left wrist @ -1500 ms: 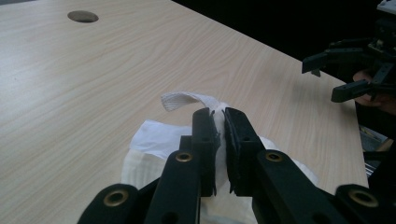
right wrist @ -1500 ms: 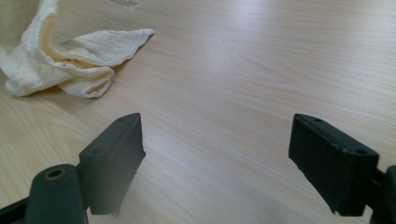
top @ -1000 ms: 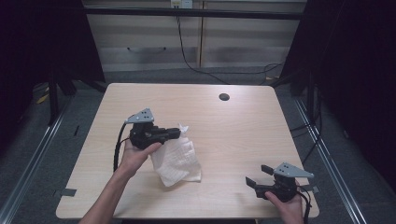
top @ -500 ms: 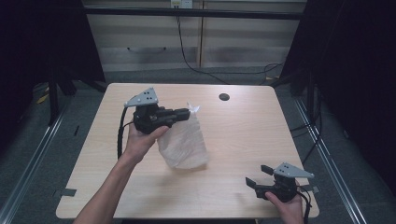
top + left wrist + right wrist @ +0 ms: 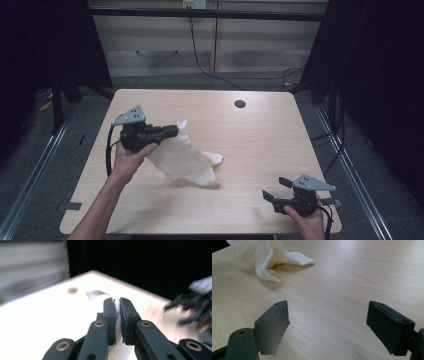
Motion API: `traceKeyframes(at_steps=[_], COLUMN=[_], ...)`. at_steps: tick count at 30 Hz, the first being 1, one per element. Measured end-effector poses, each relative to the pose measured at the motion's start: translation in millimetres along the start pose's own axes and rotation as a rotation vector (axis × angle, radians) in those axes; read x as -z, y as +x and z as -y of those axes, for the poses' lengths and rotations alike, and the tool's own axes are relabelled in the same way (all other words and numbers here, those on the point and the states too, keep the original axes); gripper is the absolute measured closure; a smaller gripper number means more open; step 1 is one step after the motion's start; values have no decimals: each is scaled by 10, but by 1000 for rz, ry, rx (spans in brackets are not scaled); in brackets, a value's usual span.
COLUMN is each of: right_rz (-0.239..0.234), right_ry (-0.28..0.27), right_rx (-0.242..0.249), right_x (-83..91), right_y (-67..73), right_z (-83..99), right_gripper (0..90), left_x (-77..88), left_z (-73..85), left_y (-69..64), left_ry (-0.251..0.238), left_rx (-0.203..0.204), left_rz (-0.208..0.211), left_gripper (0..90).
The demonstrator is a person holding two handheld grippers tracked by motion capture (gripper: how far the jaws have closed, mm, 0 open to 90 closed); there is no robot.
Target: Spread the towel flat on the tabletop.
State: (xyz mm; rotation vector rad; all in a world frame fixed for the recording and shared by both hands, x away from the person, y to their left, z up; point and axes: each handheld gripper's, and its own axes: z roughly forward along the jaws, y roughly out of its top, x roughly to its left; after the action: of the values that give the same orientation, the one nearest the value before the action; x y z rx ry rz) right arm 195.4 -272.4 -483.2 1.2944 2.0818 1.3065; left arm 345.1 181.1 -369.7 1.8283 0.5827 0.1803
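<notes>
White cloth (image 5: 182, 157) is the thing being worked here: it hangs from the left claw (image 5: 172, 131) at the centre-left of the high view, its upper corner caught between the jaws and poking out as a small peak, while its lower part drapes down to the right and trails onto the pale wooden table (image 5: 260, 145) just below the middle of the frame. In the left gripper view the left claw (image 5: 117, 302) is pressed together on a thin fold of that fabric, with a frayed tip curling up past the jaw ends toward the upper middle of the picture. The right claw (image 5: 274, 189) sits low at the lower right of the high view, well apart from the cloth, its jaws spread wide with nothing between them; the right gripper view shows bare table between the two black pads and the cloth's loose ends (image 5: 287, 257) in the upper left of the frame. The step in hand looks like lifting the cloth by one corner to shake it out or open it. The next move probably calls for the right claw to travel up and left to a free corner or edge, close on a single layer, and draw it away from the held corner so the cloth spreads flat
</notes>
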Motion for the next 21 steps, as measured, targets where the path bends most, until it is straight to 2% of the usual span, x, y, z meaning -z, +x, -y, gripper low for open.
traceKeyframes(at_steps=[1, 2, 3, 4, 6, 7, 10, 12, 13, 14, 17, 18, 19, 20, 21], right_rz=[0, -3, -8, -8, -22, -29, -55, -79, -79, -106, -134, -148, -171, -186, -186], right_ry=[0, 7, 9, 9, 18, 18, 17, 15, 15, 6, 1, -3, 0, 1, 1], right_rx=[0, -4, 0, 0, 5, 6, 29, 44, 44, 67, 82, 93, 102, 106, 106], right_x=[0, -24, -39, -39, -82, -97, -148, -197, -197, -268, -366, -424, -557, -629, -629], right_y=[0, 18, 24, 24, 57, 70, 130, 184, 184, 235, 289, 312, 346, 359, 359], right_z=[0, -12, -16, -16, -37, -49, -105, -166, -166, -254, -355, -404, -492, -528, -528], right_gripper=[178, 178, 178, 178, 179, 180, 229, 236, 236, 265, 278, 293, 330, 353, 353], left_x=[15, 65, 91, 91, 167, 167, 226, 229, 229, 223, 219, 224, 226, 227, 227], left_z=[116, 292, 357, 357, 490, 490, 657, 755, 755, 850, 910, 941, 975, 1054, 1054], left_y=[53, 138, 172, 172, 242, 242, 330, 358, 358, 392, 430, 455, 482, 550, 550], left_ry=[4, 19, 22, 22, 54, 54, 68, 82, 82, 94, 119, 118, 123, 135, 135], left_rx=[27, 58, 74, 74, 79, 79, 115, 127, 127, 147, 150, 164, 174, 196, 196], left_rz=[2, -27, -27, -27, -61, -61, -92, -99, -99, -111, -139, -142, -152, -168, -168], left_gripper=[841, 841, 840, 840, 840, 840, 840, 839, 839, 839, 839, 838, 838, 838, 838])
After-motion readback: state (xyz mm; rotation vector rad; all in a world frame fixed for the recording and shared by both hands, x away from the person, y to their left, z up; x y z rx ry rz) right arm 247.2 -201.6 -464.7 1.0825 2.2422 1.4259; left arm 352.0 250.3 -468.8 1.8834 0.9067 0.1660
